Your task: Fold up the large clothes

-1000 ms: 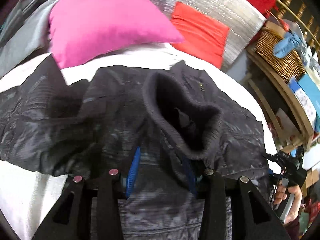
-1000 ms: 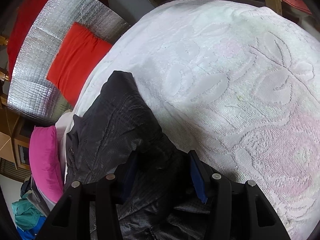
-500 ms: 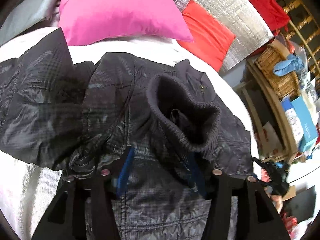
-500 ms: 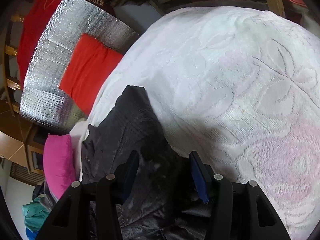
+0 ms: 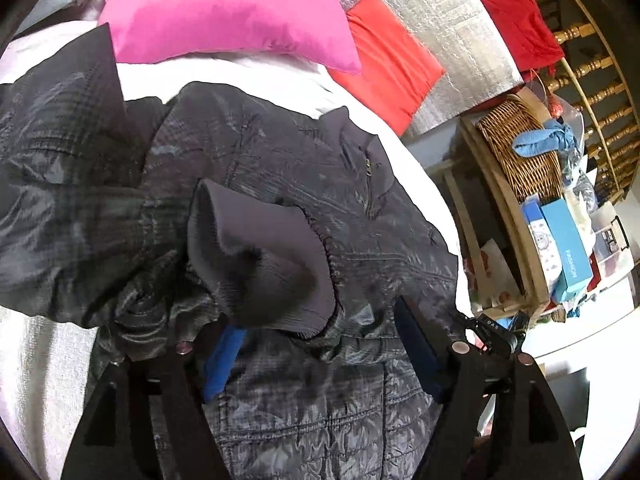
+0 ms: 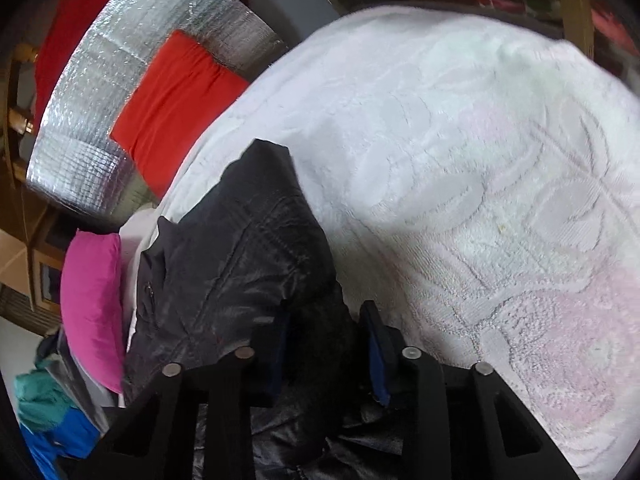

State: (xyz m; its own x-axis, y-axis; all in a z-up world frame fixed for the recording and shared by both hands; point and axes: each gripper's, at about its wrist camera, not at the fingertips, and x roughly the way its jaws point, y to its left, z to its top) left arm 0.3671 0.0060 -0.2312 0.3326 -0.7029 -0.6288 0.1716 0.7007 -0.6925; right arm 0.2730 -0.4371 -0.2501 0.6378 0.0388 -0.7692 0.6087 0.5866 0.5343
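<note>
Jacket (image 5: 280, 184), dark and quilted, lies spread on the white bedspread (image 6: 460, 140), its ribbed cuff (image 5: 260, 264) folded onto the body. Left gripper (image 5: 320, 360) at six o'clock: jaws spread and opening, cuff loose between them. Right gripper (image 6: 326, 356): jaws closing around dark fabric. Pink pillow (image 5: 224, 8) sits at twelve o'clock.

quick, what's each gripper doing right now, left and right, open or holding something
Left gripper: jaws opening, standing wide, the dark jacket and its ribbed cuff loose between them.
Right gripper: jaws closing on a dark fold of the jacket.
</note>
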